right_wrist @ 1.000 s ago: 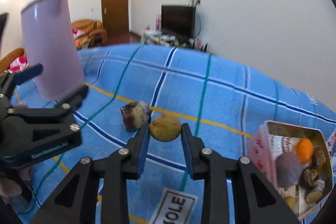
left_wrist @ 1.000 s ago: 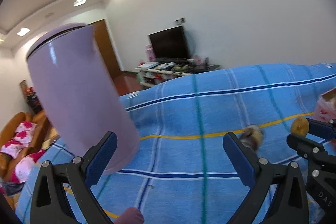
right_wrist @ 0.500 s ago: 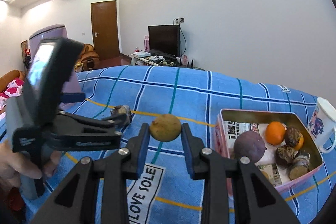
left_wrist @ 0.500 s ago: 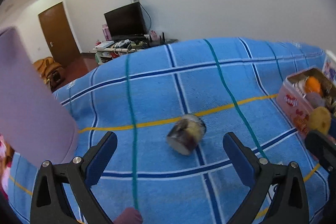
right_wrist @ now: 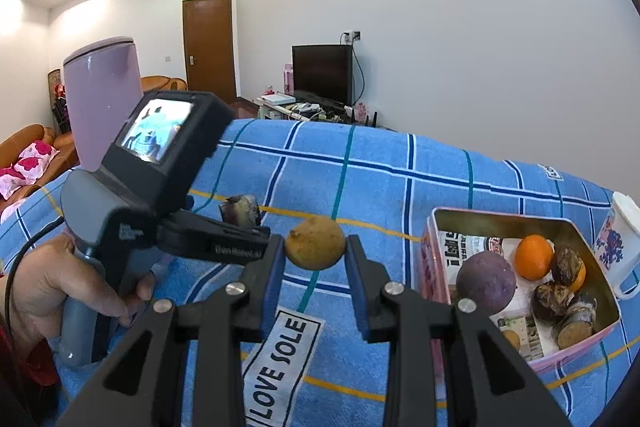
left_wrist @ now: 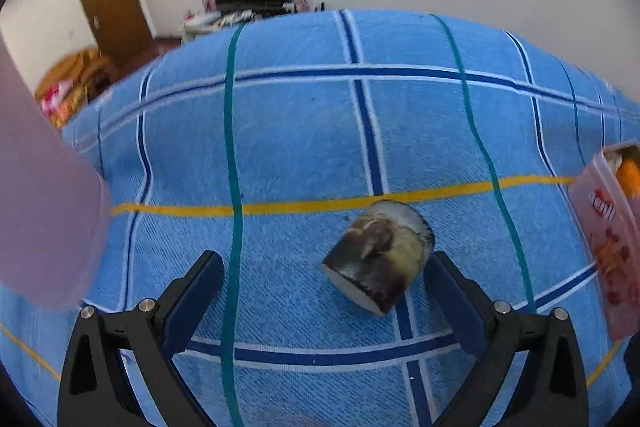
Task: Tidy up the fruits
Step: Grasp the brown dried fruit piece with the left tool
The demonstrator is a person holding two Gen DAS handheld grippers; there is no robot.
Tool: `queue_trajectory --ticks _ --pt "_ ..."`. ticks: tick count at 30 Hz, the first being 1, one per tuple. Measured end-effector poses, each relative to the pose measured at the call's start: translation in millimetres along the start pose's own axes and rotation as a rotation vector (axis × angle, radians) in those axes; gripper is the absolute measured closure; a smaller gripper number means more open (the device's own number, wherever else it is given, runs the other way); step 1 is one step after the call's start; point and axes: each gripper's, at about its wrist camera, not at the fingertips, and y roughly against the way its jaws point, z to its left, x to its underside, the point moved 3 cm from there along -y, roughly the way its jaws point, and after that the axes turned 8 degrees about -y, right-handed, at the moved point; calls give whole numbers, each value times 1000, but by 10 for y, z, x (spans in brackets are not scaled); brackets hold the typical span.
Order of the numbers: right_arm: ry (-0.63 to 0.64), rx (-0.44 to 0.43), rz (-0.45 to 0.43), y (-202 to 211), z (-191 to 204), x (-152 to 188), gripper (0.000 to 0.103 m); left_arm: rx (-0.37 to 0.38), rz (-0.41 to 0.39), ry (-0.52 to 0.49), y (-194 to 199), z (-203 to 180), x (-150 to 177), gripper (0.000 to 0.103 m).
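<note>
Left claw (left_wrist: 320,291) just swung over, wide open around the dark fruit chunk (left_wrist: 378,259) on the blue cloth (left_wrist: 300,131), while right claw (right_wrist: 314,259) carries the yellow fruit (right_wrist: 315,242) toward the pink tin (right_wrist: 520,347), 1 grab left.

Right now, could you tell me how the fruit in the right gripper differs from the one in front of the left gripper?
The yellow-brown fruit is round and whole, clamped in the right gripper above the cloth. The dark cut fruit is a stubby chunk with flat ends, lying on the blue cloth between the left gripper's open jaws. Both are outside the pink tin.
</note>
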Motion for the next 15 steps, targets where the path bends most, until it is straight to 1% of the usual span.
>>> queue_trajectory --ticks 1,6,7,8,9,11,12,13,15 --pt "-4 0 -1 -2 -13 -4 70 5 -1 10 -4 11 0 1" --pt "-9 1 0 -11 -26 -16 70 -31 -26 0 52 -25 14 3" --pt "-8 0 0 -18 -31 -21 70 -24 -36 -7 71 -55 25 9" --pt "-8 2 -2 -22 -33 -25 70 -6 -49 -15 98 -83 32 24" --pt "-8 2 -3 -24 -35 -28 70 20 -62 -27 130 -127 41 31" --pt "-10 2 -3 -29 -41 -29 70 22 -79 -55 180 -190 67 52" --pt "-13 1 -4 -27 -43 -27 70 18 -87 -69 200 -221 72 54" --pt "-15 0 -5 -28 -48 -28 70 3 -89 -83 190 -275 64 54" --pt "-20 1 -10 -20 -60 -32 70 18 -98 -94 217 -312 69 54"
